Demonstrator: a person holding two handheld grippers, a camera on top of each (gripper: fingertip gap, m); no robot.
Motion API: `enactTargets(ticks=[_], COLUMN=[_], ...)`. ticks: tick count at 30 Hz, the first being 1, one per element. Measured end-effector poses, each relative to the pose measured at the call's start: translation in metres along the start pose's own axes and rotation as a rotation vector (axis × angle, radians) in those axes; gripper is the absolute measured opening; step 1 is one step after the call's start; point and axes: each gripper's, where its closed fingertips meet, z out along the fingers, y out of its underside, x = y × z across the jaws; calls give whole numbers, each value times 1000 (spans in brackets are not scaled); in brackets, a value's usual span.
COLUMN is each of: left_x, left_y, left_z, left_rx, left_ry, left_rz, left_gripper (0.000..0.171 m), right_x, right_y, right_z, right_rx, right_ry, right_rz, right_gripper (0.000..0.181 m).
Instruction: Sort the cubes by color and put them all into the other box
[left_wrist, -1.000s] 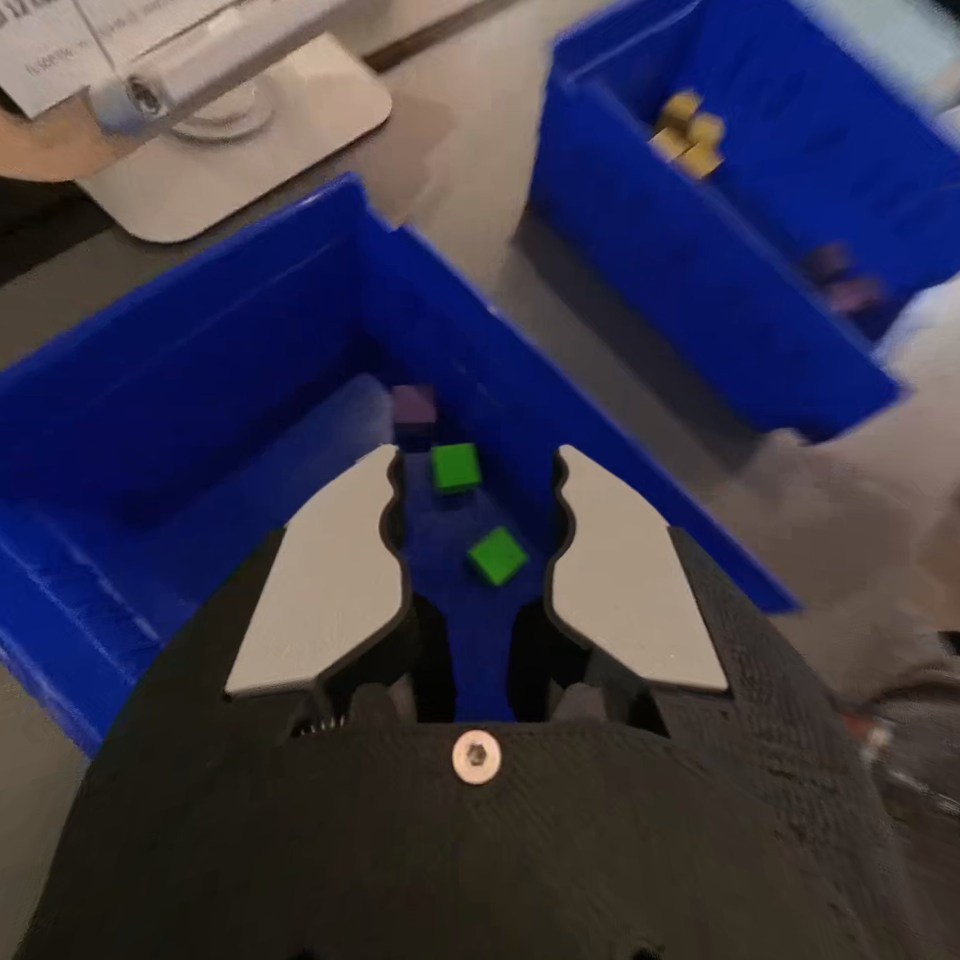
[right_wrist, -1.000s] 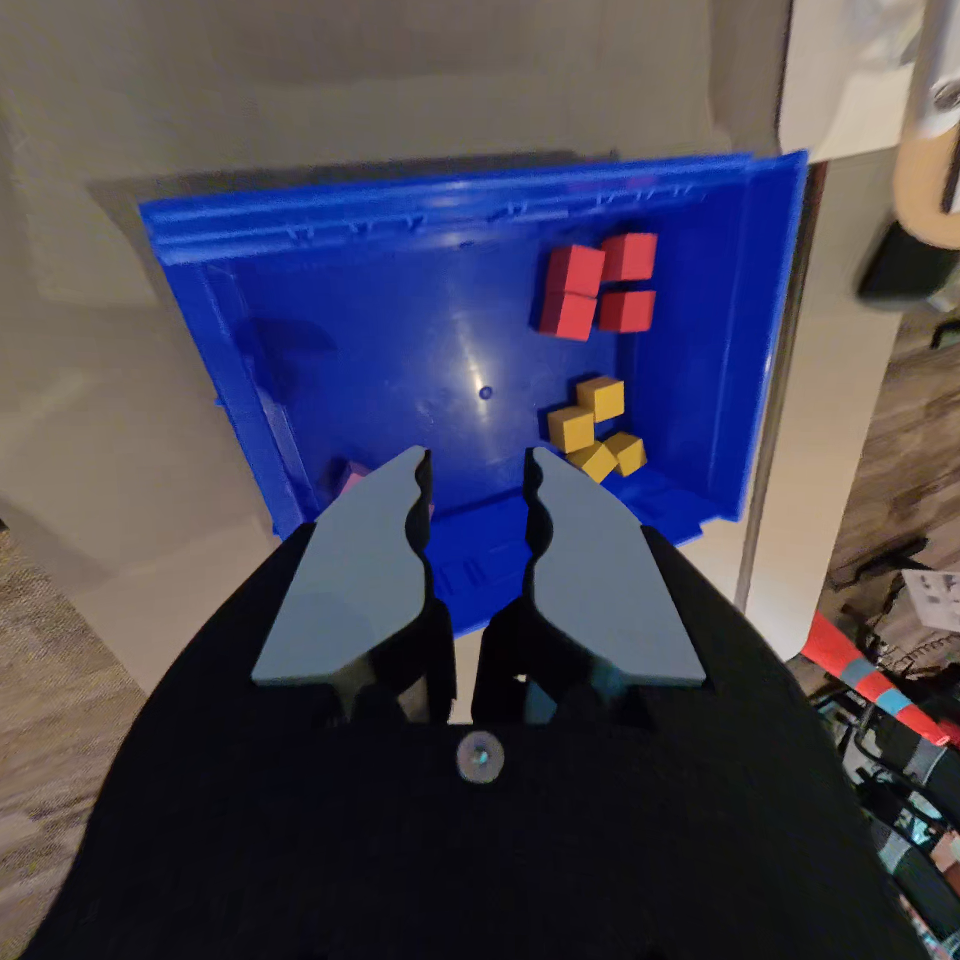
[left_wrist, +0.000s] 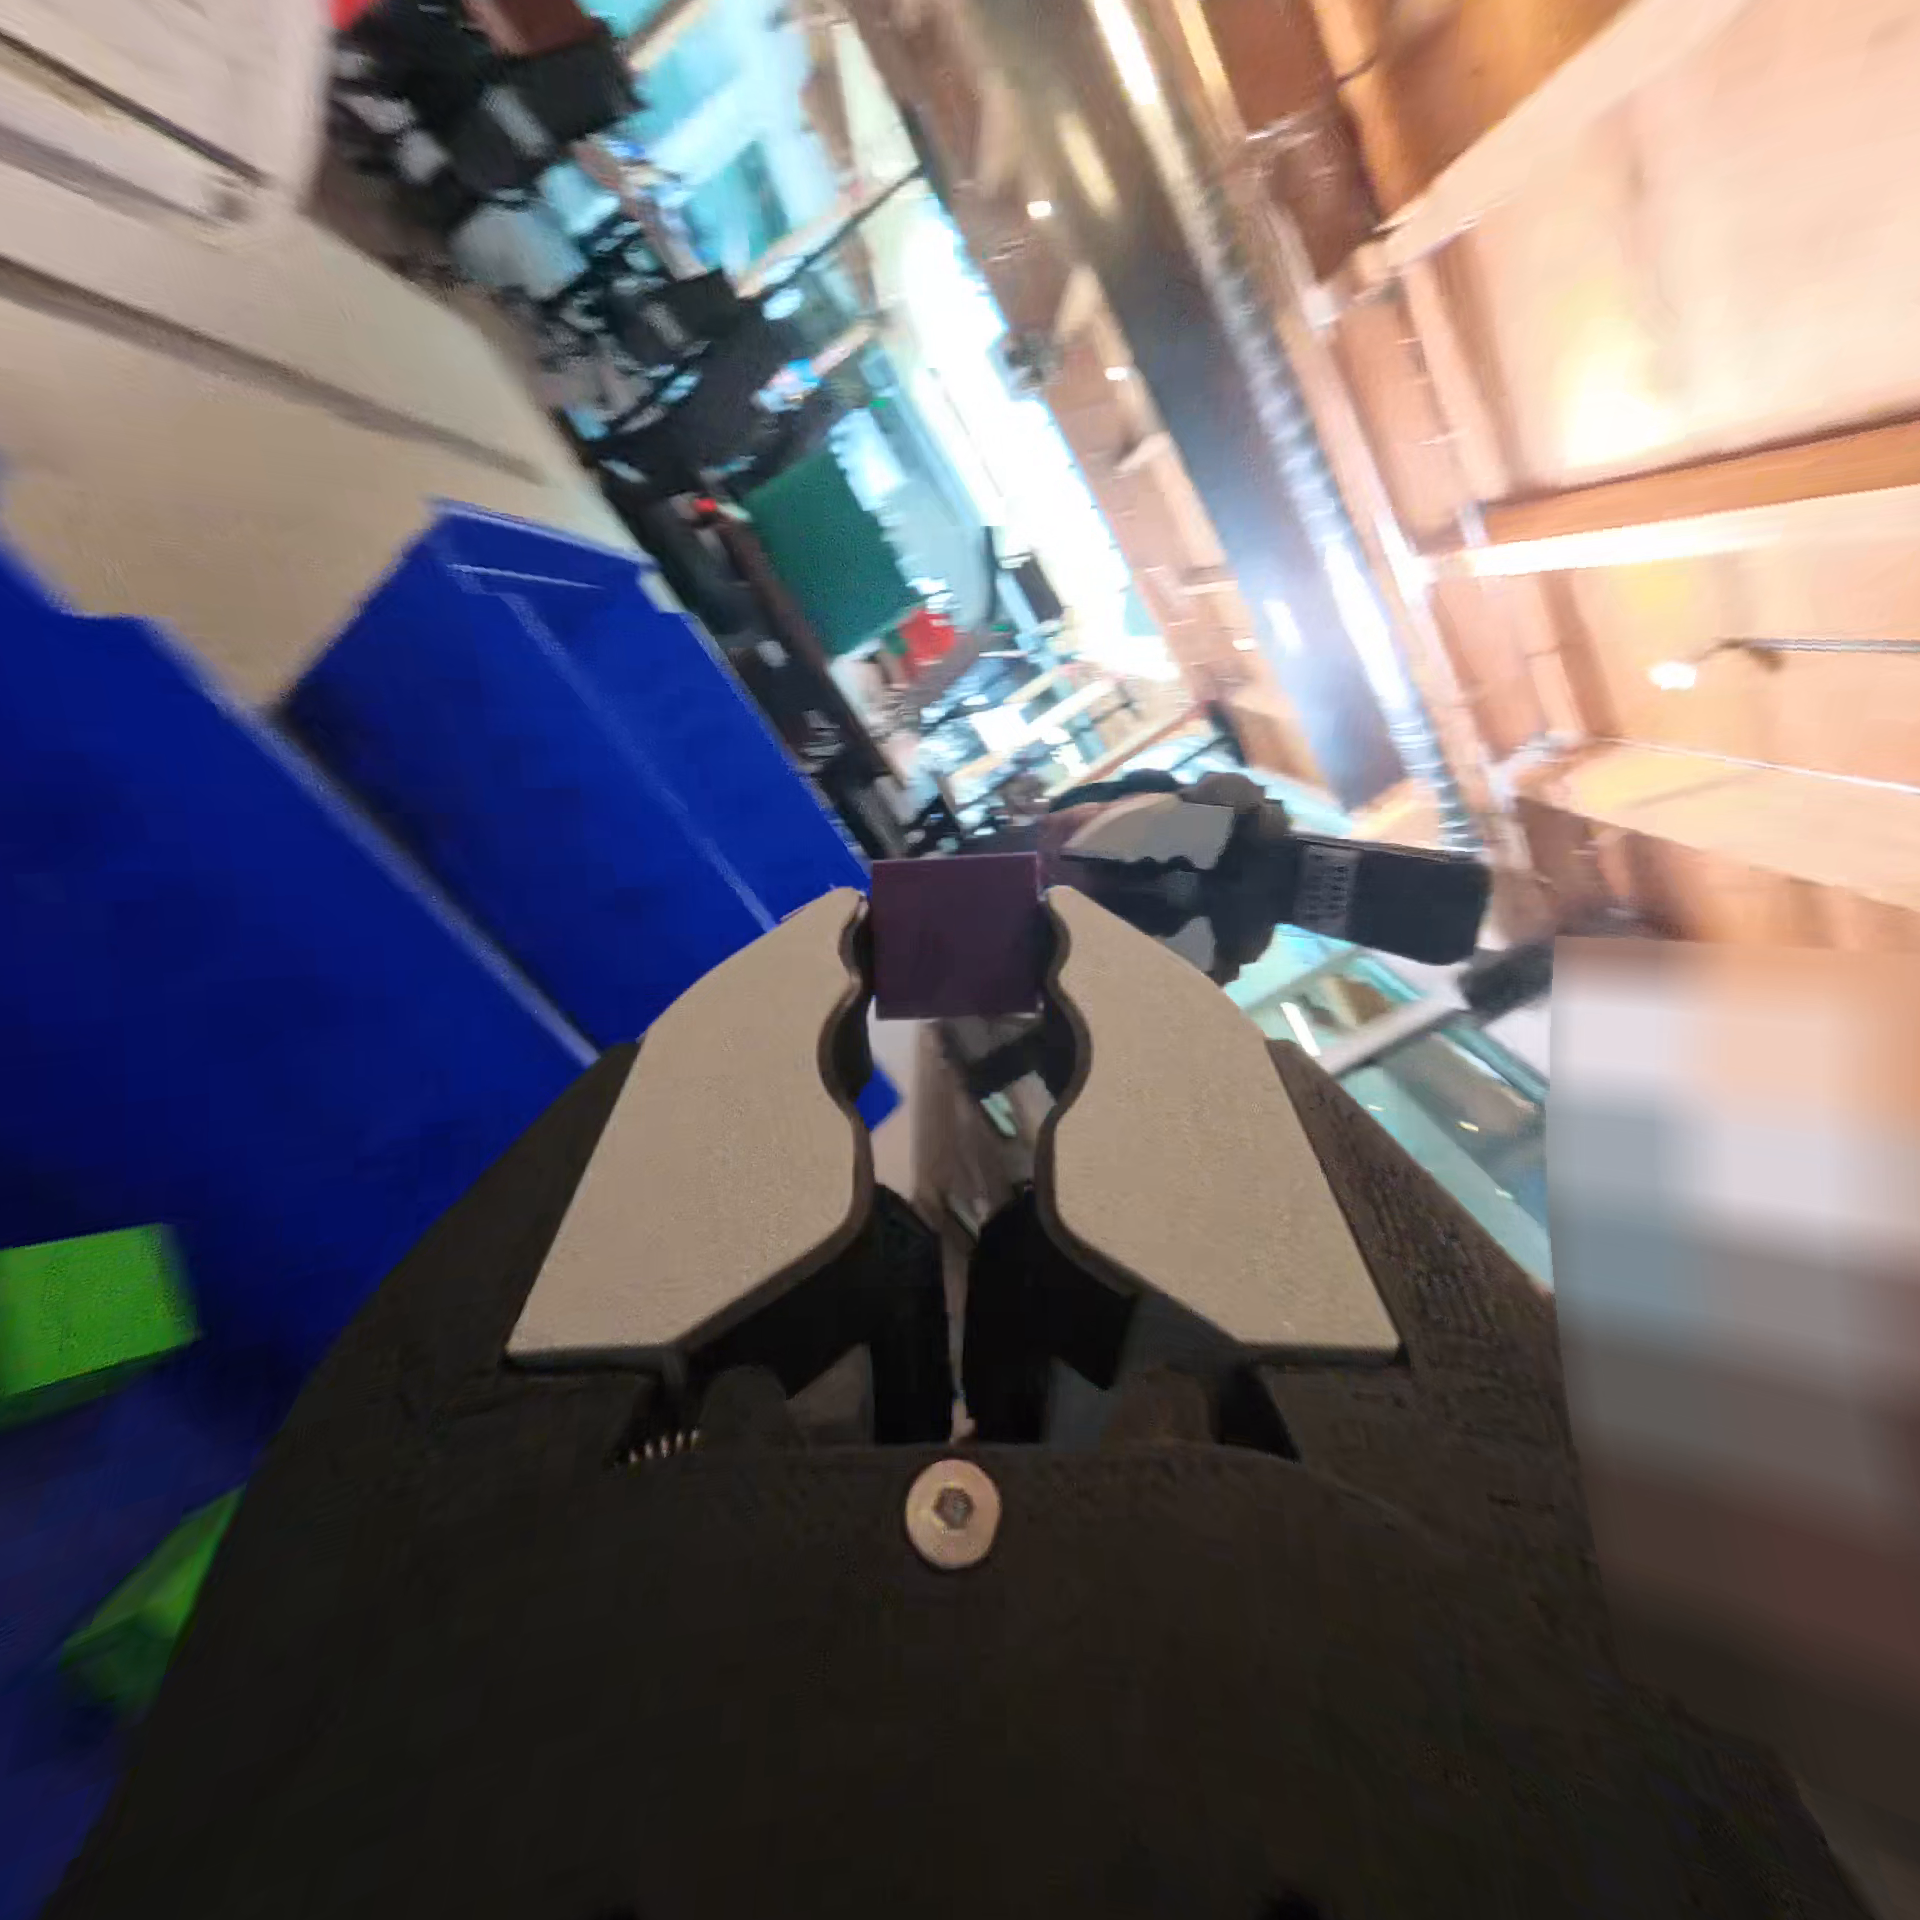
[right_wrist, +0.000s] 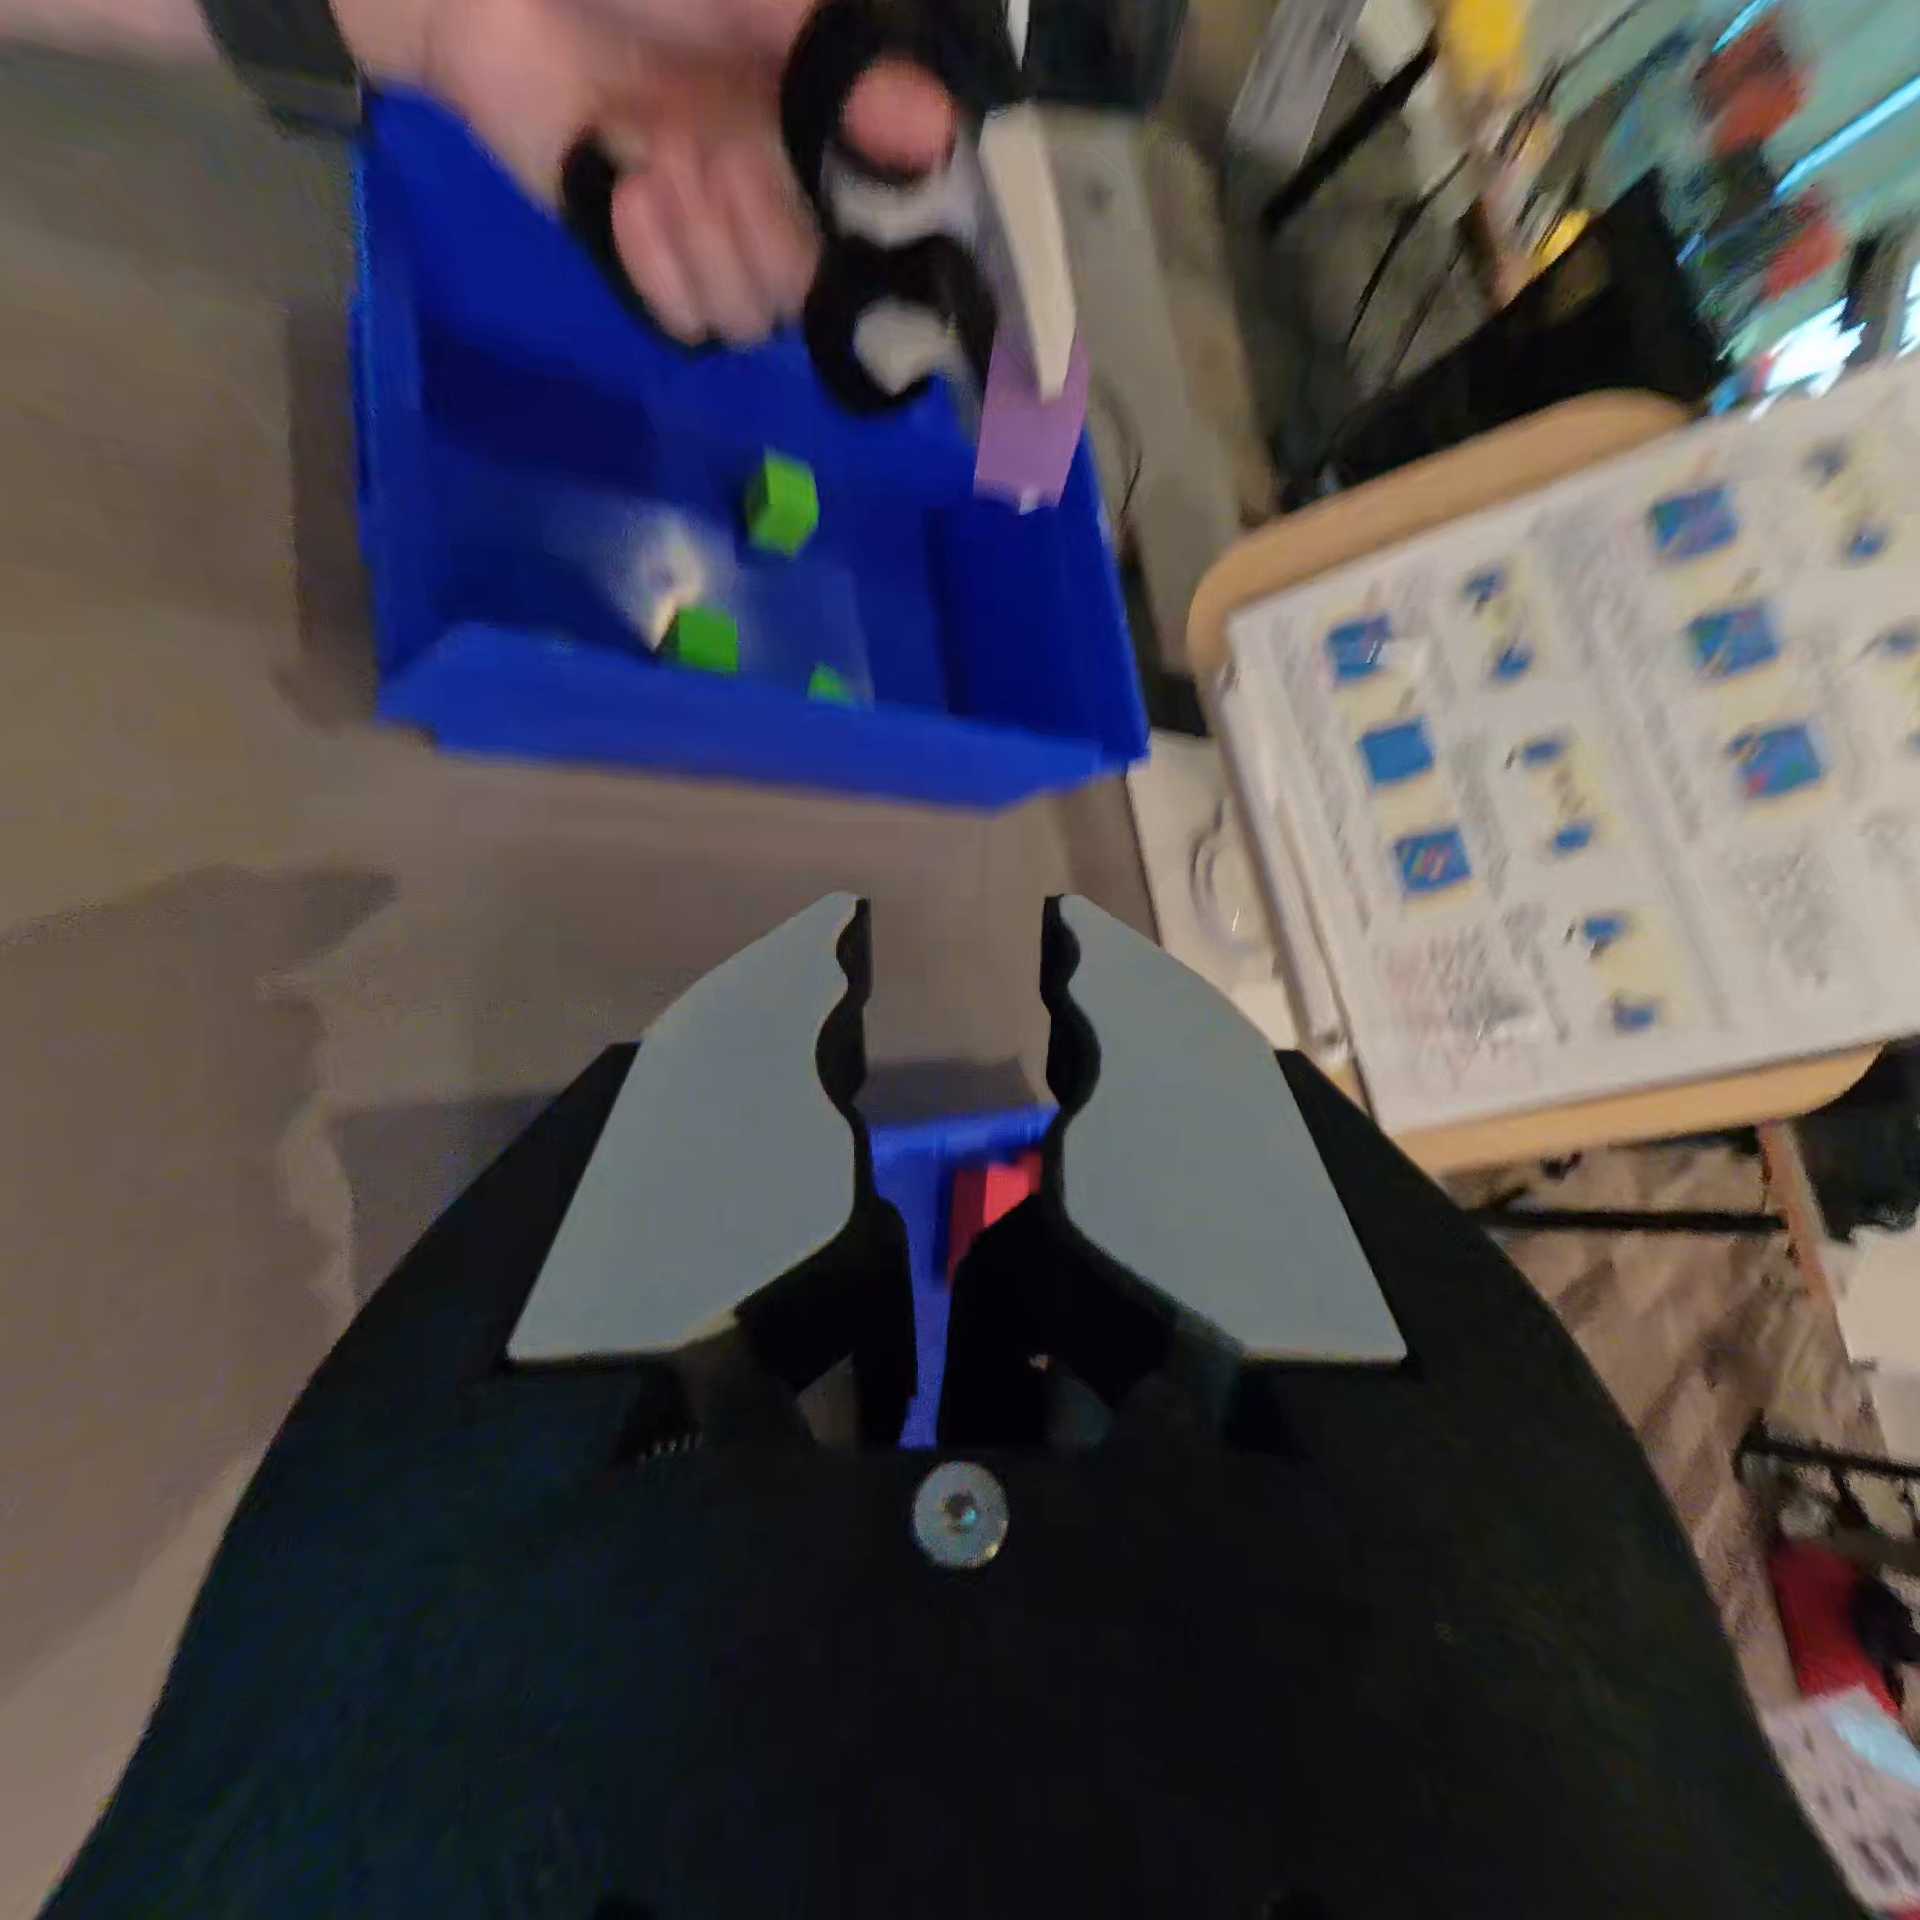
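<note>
Left fingers: the left gripper (left_wrist: 956, 914) is clamped on a purple cube (left_wrist: 956, 933), both fingertips pressed to its sides, the cube raised clear of the worktop (right_wrist: 208, 831).
Right fingers: the right gripper (right_wrist: 956, 920) holds nothing; a narrow gap stands between its fingers.
Near bin: a blue bin (right_wrist: 935, 1174) with a red cube (right_wrist: 992, 1195) lies under the right gripper.
Far bin: a second blue bin (right_wrist: 727, 727) holds green cubes (right_wrist: 779, 504).
Right view only: a hand (right_wrist: 686, 187) grips the left gripper above the far bin; a printed sheet (right_wrist: 1558, 748) stands beside it.
Left view only: the right gripper appears beyond the cube; the room behind is blurred.
Change: one second ago the left fingers were empty above the bin floor, the purple cube lying there.
</note>
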Motion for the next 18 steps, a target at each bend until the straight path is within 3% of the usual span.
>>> enactTargets(ticks=[4, 7, 11, 18], left_x=[45, 68, 85, 98], left_y=[14, 24, 33, 40], left_z=[9, 17, 25, 33], left_rx=[34, 32, 13, -13], left_ry=[245, 342, 389, 417], left_rz=[-30, -27, -10, -9], left_gripper=[29, 29, 29, 30], right_x=[1, 2, 1, -1], right_y=[-62, -89, -107, -105], right_z=[19, 30, 38, 42], right_rx=[178, 240, 251, 184], right_ry=[65, 73, 94, 127], right_rz=[24, 72, 56, -16], right_gripper=[27, 31, 39, 27])
